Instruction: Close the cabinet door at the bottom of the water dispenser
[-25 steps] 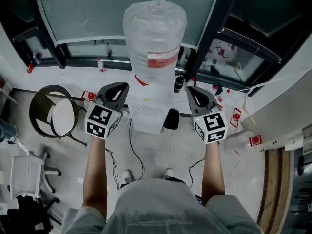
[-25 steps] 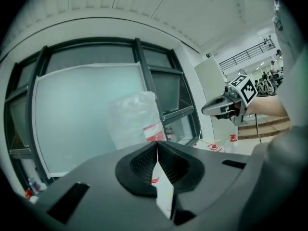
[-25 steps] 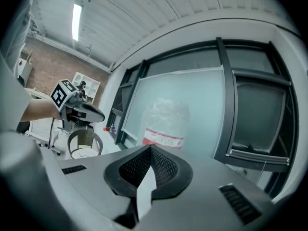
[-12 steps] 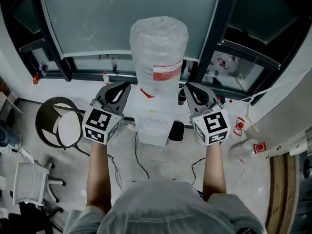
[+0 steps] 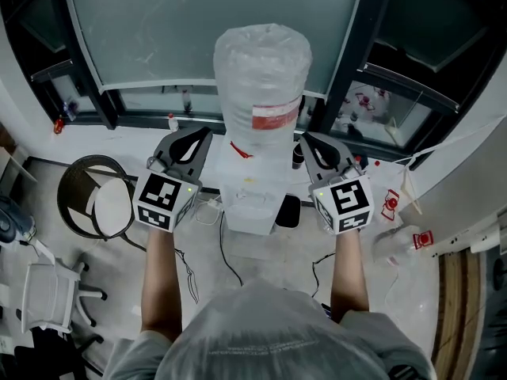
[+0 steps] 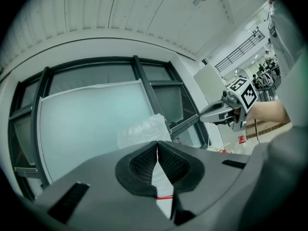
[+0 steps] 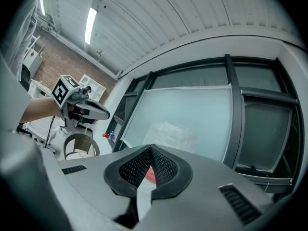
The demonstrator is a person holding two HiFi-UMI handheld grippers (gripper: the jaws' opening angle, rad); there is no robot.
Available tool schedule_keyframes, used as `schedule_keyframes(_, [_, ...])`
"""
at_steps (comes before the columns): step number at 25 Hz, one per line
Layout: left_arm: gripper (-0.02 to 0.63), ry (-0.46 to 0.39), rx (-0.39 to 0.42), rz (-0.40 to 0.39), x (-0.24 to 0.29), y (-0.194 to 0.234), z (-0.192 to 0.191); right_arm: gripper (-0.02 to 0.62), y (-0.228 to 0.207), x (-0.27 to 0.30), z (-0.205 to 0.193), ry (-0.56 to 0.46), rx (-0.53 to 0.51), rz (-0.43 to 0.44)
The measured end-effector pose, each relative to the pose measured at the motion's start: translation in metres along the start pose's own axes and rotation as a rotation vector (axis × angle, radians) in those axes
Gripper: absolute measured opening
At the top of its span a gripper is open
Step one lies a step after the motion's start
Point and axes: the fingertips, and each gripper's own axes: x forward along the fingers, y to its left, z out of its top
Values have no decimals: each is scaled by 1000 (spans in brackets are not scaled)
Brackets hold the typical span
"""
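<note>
The white water dispenser (image 5: 250,199) stands in front of me, topped by a big bottle wrapped in clear plastic (image 5: 262,77) with a red label. Its bottom cabinet door is hidden from above; a dark panel (image 5: 287,210) shows at its lower right. My left gripper (image 5: 203,134) is shut and empty, level, just left of the bottle's base. On the bottle's right my right gripper (image 5: 303,139) is also shut on nothing. In the left gripper view the jaws (image 6: 157,146) meet in front of the bottle (image 6: 143,130); the right gripper view shows its jaws (image 7: 151,151) together too.
A round dark chair (image 5: 98,201) stands to the left, a white chair (image 5: 46,291) nearer me. Cables (image 5: 225,258) run over the floor below the dispenser. Dark window frames (image 5: 348,62) close the back. Small red-capped bottles (image 5: 173,123) and a clear jug (image 5: 394,245) lie about.
Both grippers have risen beside the dispenser, from its body up to the bottle's base, still shut. In the last half second they hardly moved.
</note>
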Motion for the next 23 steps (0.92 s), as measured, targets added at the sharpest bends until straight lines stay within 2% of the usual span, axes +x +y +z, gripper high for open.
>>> schedule_keyframes(18, [24, 12, -24, -12, 1, 2, -14, 28, 5, 6, -13, 24, 5, 12])
schedule_keyframes(23, [24, 8, -56, -8, 1, 5, -20, 28, 6, 8, -13, 23, 0, 14])
